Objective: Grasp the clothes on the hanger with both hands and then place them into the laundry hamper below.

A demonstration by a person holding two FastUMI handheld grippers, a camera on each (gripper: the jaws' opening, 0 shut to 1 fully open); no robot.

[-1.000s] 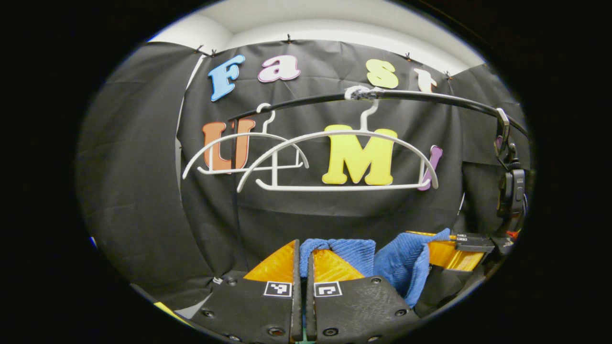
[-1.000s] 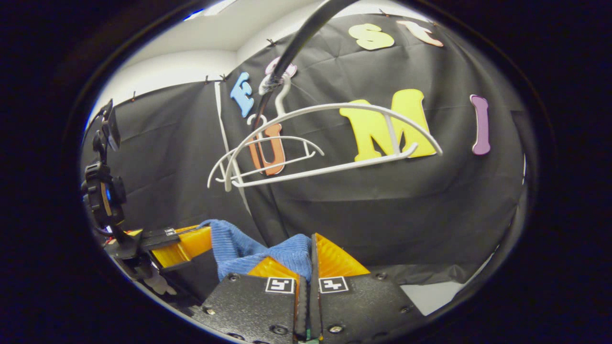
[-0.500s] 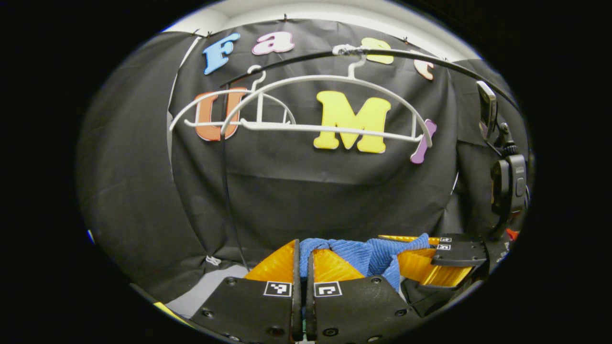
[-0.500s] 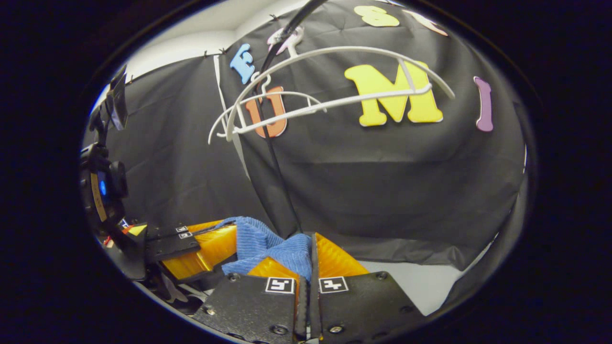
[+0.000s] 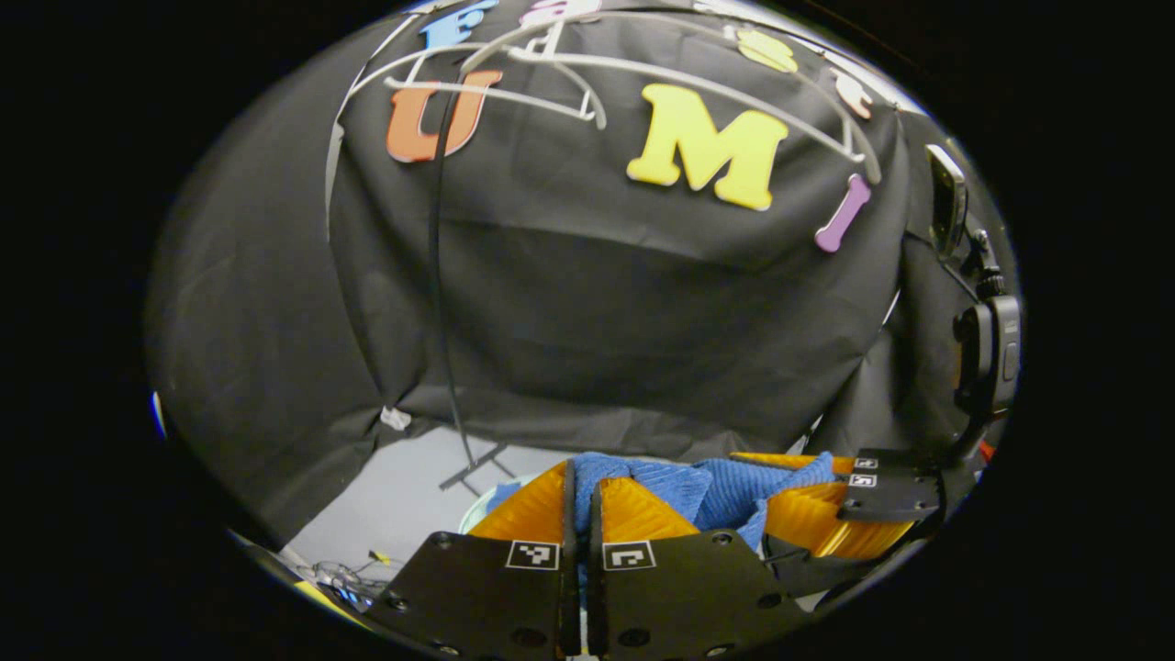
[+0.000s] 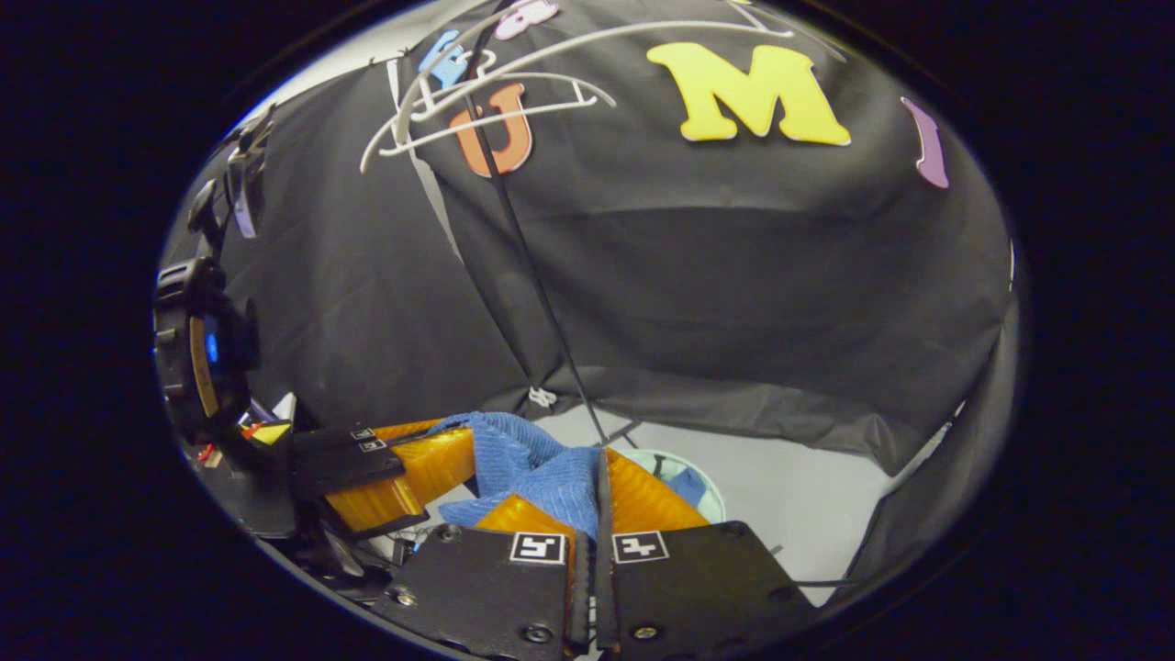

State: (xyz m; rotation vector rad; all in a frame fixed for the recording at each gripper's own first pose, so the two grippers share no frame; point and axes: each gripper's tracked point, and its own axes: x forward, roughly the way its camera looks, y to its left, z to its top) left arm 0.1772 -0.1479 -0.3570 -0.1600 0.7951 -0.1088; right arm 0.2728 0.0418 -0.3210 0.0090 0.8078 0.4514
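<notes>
A blue ribbed garment point(image 5: 707, 487) stretches between both grippers, off the hangers. My left gripper point(image 5: 580, 482) is shut on one end of it, and my right gripper point(image 6: 598, 477) is shut on the other end point(image 6: 542, 473). In the left gripper view the right gripper point(image 5: 826, 514) sits close at the lower right. In the right gripper view the left gripper point(image 6: 404, 468) sits close at the lower left. A pale green hamper rim point(image 6: 707, 491) shows on the floor just beyond the right fingers, with a sliver point(image 5: 477, 503) in the left gripper view. Two bare white hangers point(image 5: 643, 69) hang high above.
A thin black rack pole point(image 5: 441, 275) runs down to a foot point(image 5: 473, 464) on the grey floor point(image 5: 404, 496). Black cloth walls close the booth behind and at both sides. Cables lie on the floor at the lower left point(image 5: 344, 574).
Both grippers have come down with the blue garment still held. The hangers slid to the top of both views, and the floor and hamper rim came into sight.
</notes>
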